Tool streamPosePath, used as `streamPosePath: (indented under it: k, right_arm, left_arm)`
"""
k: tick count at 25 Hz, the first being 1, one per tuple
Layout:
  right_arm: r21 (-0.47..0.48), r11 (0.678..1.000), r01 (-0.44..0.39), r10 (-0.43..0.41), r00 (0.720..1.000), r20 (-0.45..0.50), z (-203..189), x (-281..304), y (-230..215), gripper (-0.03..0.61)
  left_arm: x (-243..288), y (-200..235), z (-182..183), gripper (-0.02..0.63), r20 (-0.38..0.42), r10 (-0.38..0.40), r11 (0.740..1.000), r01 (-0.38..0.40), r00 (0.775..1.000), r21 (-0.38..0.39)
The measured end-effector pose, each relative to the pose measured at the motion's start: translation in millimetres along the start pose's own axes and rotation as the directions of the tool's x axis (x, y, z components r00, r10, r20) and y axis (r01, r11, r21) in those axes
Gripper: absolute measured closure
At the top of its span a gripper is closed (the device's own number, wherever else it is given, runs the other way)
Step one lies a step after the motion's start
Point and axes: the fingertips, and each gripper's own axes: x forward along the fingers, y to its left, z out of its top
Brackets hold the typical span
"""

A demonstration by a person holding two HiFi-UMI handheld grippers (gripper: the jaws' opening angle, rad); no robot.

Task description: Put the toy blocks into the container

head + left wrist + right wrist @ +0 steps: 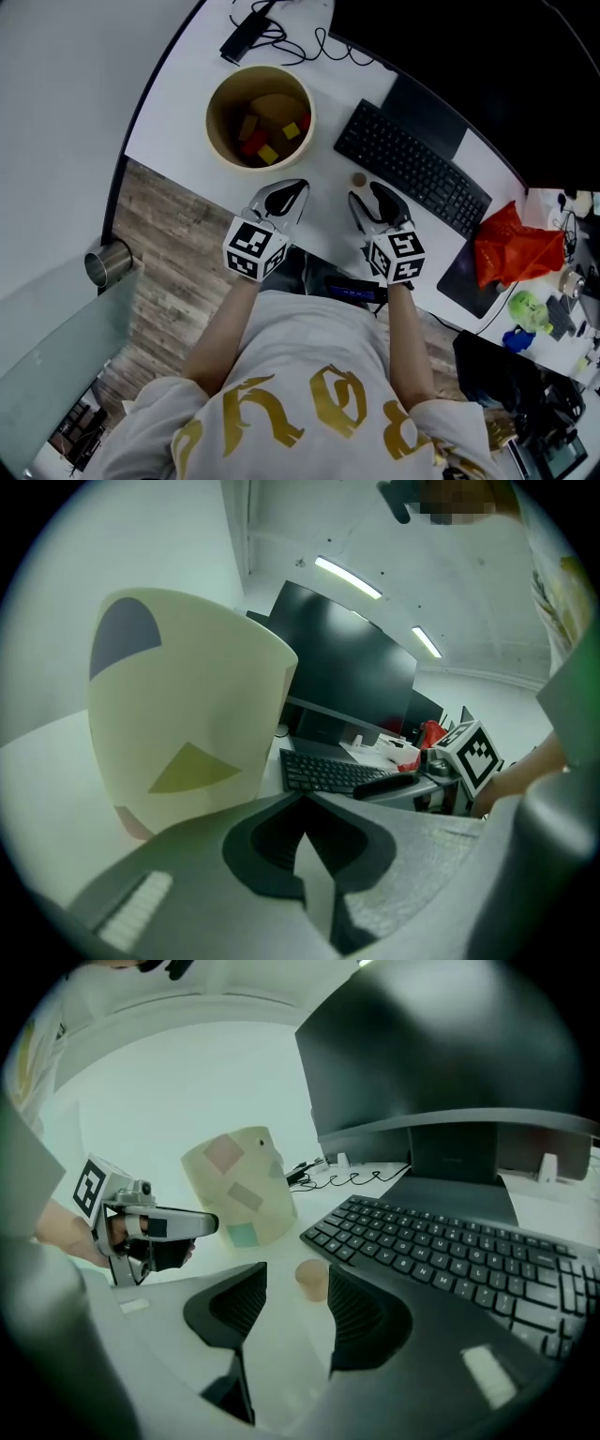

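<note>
We see the container (212,112): cream round tub, upright on the desk (323,178), approx. 11 o'clock in head view. Inside: red, yellow & tan blocks (269,153), jumbled. One small tan cylinder (359,178) stands outside, 4 o'clock from the tub.

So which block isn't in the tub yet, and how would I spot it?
Find the black keyboard on the white desk. Right by its near edge, just ahead of the open jaws of the right gripper, sits a small tan round block. It is the only block out on the desk; the red and yellow ones lie inside the cream container.
</note>
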Motion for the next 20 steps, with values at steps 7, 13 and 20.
streamPosePath:
  k: [7,13,20]
  right_arm:
    - [-0.037,0.999,0.002,-0.003,1.000,-0.025,-2,7,-5,0.350]
    - [-0.071,0.997,-0.004,0.001,0.999,-0.049,-7,16,-10,0.347]
    - [-0.126,0.992,0.004,-0.011,0.999,-0.052,-6,25,-10,0.353]
  left_arm:
    - [2,0,-4,0.614,-0.011,-0.012,1.000,0.012,1.000,-0.006]
    - [2,5,-11,0.614,-0.026,-0.010,1.000,0.009,1.000,-0.006]
    - [4,7,-18,0.614,-0.048,-0.015,1.000,0.016,0.999,0.006]
